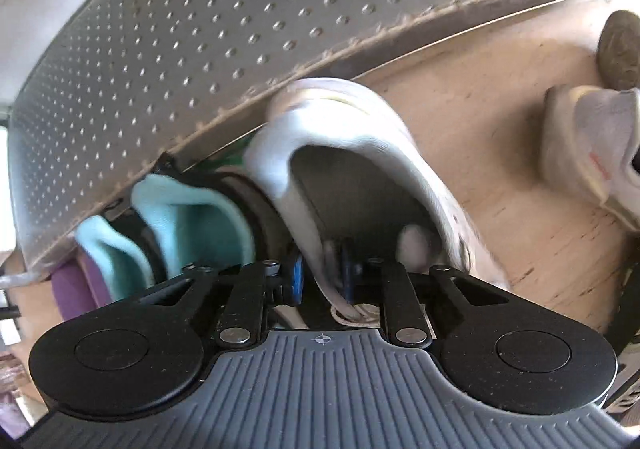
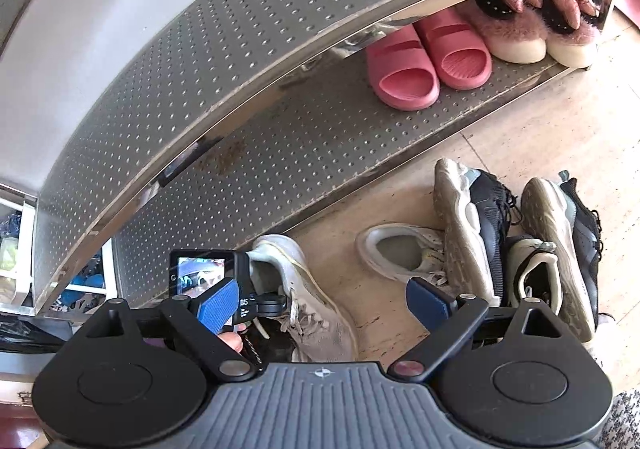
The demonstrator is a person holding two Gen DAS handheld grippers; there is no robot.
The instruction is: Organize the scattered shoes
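My left gripper [image 1: 322,275] points down and is shut on the inner side wall of a white sneaker [image 1: 360,137], which lies on the floor at the front edge of the metal shoe rack [image 1: 200,49]. In the right wrist view the same white sneaker [image 2: 308,289] lies at bottom centre, with the left tool's camera body [image 2: 202,273] at its heel. My right gripper [image 2: 323,303] hovers above it, open wide, with nothing pressed between its blue pads [image 2: 218,305]. A second white sneaker [image 2: 400,253] lies to the right on the floor.
Two black-and-grey sneakers [image 2: 480,225] lie tipped on the floor at right. Pink slides [image 2: 424,65] and fuzzy pink slippers [image 2: 520,33] sit on the rack's lower shelf. Teal slippers [image 1: 192,221] are tucked under the rack. Another pale sneaker [image 1: 592,153] lies right of the held one.
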